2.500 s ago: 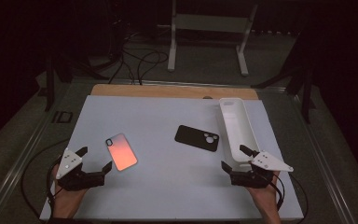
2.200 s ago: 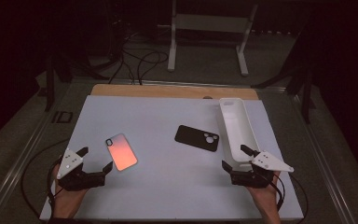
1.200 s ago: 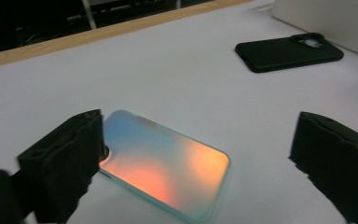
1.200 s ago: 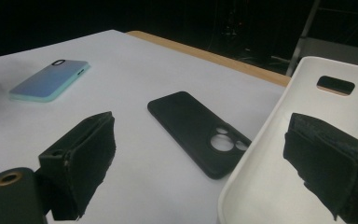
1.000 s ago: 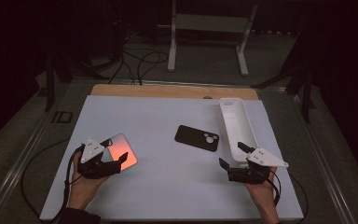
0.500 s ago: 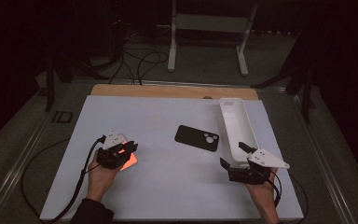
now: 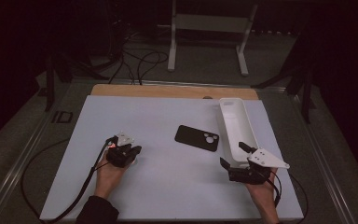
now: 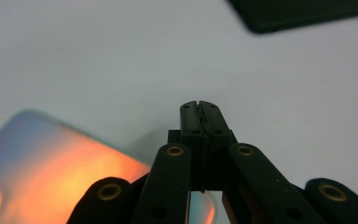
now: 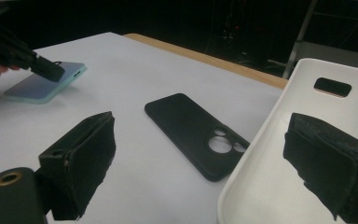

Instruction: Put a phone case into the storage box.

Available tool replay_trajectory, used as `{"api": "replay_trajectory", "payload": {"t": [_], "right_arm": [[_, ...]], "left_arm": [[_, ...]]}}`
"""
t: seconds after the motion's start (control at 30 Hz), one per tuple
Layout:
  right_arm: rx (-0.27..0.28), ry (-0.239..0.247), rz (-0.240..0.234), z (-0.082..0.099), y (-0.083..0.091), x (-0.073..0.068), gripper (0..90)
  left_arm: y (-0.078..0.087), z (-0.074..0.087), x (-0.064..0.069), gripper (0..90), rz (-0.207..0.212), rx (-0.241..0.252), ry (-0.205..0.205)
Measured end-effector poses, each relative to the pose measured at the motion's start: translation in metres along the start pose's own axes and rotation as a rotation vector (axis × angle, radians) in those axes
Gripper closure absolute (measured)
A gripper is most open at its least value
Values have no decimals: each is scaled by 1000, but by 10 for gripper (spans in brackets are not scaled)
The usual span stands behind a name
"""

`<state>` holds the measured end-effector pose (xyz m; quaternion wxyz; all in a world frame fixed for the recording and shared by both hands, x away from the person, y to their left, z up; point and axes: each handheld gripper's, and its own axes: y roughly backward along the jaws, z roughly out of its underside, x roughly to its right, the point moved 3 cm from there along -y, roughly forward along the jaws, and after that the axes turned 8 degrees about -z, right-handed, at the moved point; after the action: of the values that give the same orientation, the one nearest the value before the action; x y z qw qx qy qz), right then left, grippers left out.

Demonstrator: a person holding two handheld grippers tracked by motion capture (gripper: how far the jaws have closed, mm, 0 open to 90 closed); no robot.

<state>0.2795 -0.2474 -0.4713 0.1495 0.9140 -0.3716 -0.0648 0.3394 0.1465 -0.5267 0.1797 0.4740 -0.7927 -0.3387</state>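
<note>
Dark floor and cables surround the white table [image 7: 168, 116]. From above, the left gripper [image 7: 131, 150] and its hand cover the iridescent phone [image 8: 51, 172], so little of it can be made out there. Seen along the left gripper, the jaws have just been closing and now meet with nothing between them; the phone lies just beside and below the fingertips, its lower edge cut off. The right gripper [image 9: 205, 163] stands with jaws wide apart, the black phone case [image 9: 196, 133] between and beyond them, the white tray [image 9: 279, 163] at one finger.
</note>
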Motion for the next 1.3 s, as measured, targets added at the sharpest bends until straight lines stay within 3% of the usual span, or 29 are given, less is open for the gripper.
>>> {"api": "replay_trajectory", "payload": {"t": [0.33,0.6,0.8,0.93,1.03,1.1,1.13,1.17,1.2,1.3], "right_arm": [[-3,1,-2,0,-2,0,89],[-2,3,-2,-1,-2,0,89],[2,4,1,-1,0,2,89],[2,13,-6,-3,-2,2,89],[0,19,-6,-4,-4,2,89],[1,21,-8,-4,-5,2,89],[-6,26,-8,-6,-7,2,89],[-6,26,-8,-6,-7,2,89],[-10,35,-8,-6,-8,4,88],[-14,36,-4,-5,-9,6,88]], "left_arm": [[-12,9,7,900,12,-76,-17],[-4,19,5,900,12,-75,1],[16,37,-7,900,-23,-92,2],[30,51,-23,900,-48,-96,32],[42,64,-39,900,-96,-101,59],[42,64,-39,900,-96,-101,59],[50,73,-56,900,-169,-103,108],[50,73,-56,899,-169,-103,108],[52,77,-66,899,-208,-101,145],[53,79,-70,899,-206,-89,173]]}}
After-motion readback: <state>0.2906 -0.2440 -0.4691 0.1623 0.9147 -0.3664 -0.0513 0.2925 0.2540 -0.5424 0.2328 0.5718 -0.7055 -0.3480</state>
